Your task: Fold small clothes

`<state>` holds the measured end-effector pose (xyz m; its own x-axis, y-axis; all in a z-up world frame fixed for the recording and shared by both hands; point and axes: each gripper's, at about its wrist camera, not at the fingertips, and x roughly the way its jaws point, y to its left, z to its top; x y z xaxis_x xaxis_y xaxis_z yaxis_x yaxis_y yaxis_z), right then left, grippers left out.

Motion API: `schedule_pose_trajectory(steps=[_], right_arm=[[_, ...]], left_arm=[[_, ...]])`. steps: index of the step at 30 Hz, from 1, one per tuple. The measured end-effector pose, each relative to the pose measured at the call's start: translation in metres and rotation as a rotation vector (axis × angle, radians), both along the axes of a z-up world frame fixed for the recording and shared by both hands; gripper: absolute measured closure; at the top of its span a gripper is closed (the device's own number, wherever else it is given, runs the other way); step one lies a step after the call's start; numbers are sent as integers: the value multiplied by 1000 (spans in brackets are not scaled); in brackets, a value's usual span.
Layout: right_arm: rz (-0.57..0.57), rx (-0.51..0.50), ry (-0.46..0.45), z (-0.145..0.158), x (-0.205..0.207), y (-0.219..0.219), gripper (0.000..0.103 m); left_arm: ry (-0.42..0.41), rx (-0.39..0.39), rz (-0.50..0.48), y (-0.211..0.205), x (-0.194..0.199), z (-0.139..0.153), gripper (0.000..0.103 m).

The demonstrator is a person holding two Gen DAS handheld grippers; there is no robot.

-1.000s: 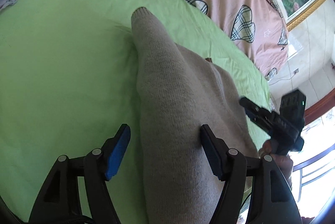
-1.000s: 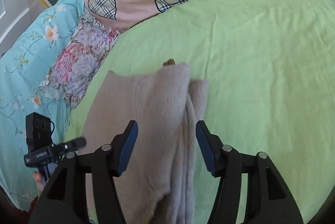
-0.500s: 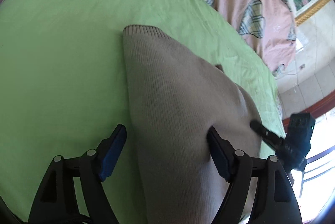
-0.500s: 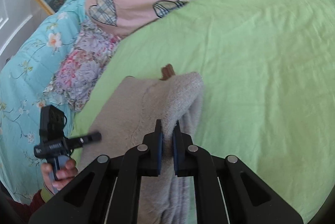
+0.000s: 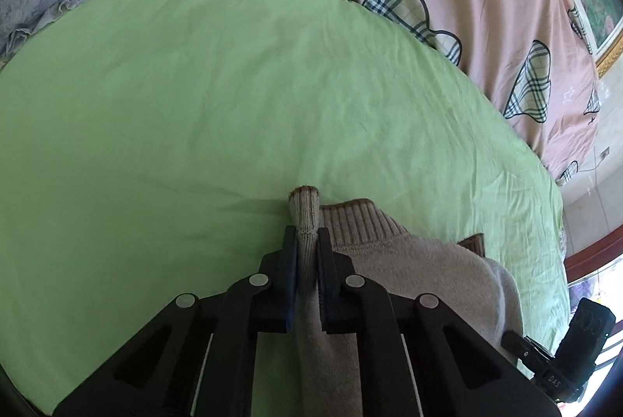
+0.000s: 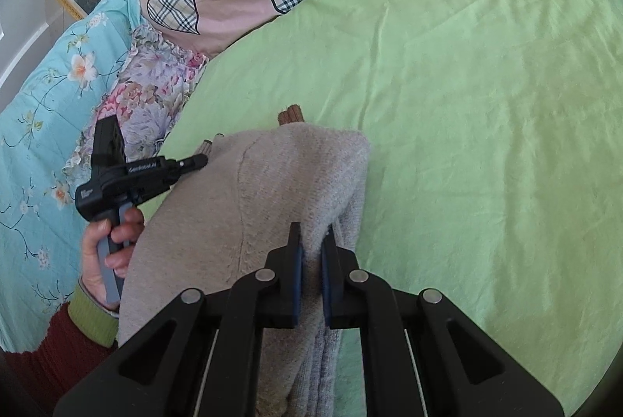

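A: While clamped on the ribbed cuff (image 5: 305, 210), left gripper (image 5: 306, 236) looks risky. Thin bite, only the sleeve end between the pads. Could slip out on a fast pull.

B: And the sweater (image 5: 409, 261)? Lying on the green sheet (image 5: 194, 86), bunched just right of the jaws. Might drag and rumple instead of folding flat.

A: Right view now. Right gripper (image 6: 311, 241) pinched shut on a thick fold of the sweater (image 6: 272, 175), several layers at once. Could shed the lower layers if lifted, leaving a lopsided fold.

B: Left gripper (image 6: 194, 162) there too, tip touching the far edge, held in a hand (image 6: 113, 241). Pulling both ways at once might stretch the knit or tug one grip loose.

A: Also near the floral pillow (image 6: 152, 97). Could snag there on a wide swing.
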<state>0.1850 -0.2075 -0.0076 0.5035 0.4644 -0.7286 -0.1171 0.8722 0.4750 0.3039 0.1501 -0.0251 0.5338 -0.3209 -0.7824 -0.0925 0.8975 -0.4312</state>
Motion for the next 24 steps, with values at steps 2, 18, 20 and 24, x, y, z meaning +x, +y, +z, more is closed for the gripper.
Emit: schedule_pose_trajectory(steps=[2,18,20,24], right_arm=[[-10,27,0,6,-5,-3,91],[21,86,-37,35,-139,6,58],[25,85,-33,32,-147,9,55],[16,103,-33,26,-158,14,54]], left_arm=[[-26,15,-13,-3,-21,13,88],[-126,61,-203,-39,-281,33,43],[-140,71,-228,-48,-297,29,40],[-168,116,-270,-69,-313,20,40]])
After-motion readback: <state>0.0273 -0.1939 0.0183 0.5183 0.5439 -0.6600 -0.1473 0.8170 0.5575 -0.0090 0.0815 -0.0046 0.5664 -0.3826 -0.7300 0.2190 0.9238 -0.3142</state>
